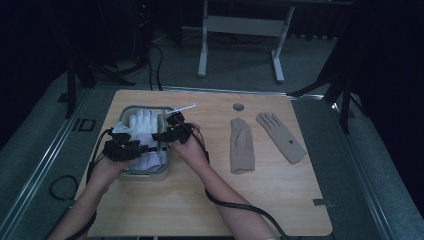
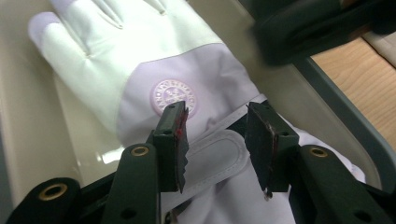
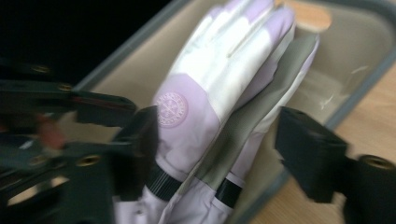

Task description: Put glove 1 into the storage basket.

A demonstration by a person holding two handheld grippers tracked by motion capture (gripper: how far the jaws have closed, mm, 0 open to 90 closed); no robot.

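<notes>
High view: wooden bench (image 1: 280, 195), grey tray (image 1: 146, 174) at its left, white-and-lilac gloves (image 1: 143, 121) lying in it, fingers pointing away from the person. Left gripper (image 1: 121, 148) sits over the cuff end at the tray's near left, right gripper (image 1: 175, 129) over the tray's right rim; both hands reach in from below. Two tan gloves (image 1: 242, 145) lie flat on the bare bench right of the tray, well apart from the work; a small round hole (image 1: 238, 107) lies beyond them. Left gripper view: jaws part open, straddling the white cuff strap (image 2: 218, 156) of the top glove (image 2: 140, 70); pads look clear of the fabric, nothing pinched, and the round logo (image 2: 175, 97) lies just past the tips. Tray wall (image 2: 28, 140) to the left, the other gripper blurred at top right. Right gripper view: blurred, jaws wide apart, gloves (image 3: 219, 88) stacked between them in the tray (image 3: 369, 56) but not gripped; two gloves lie one over the other, black cuff bands (image 3: 162, 185) near the bottom. Judged step: settling or re-gripping the lilac pair in the tray. To do it well, close the left jaws squarely on the strap or cuff edge, not on both layers unless both are meant to move; bring the right jaws to the finger end before lifting, keep low over the rim so the stack doesn't slide, and don't snag the strap tab.
</notes>
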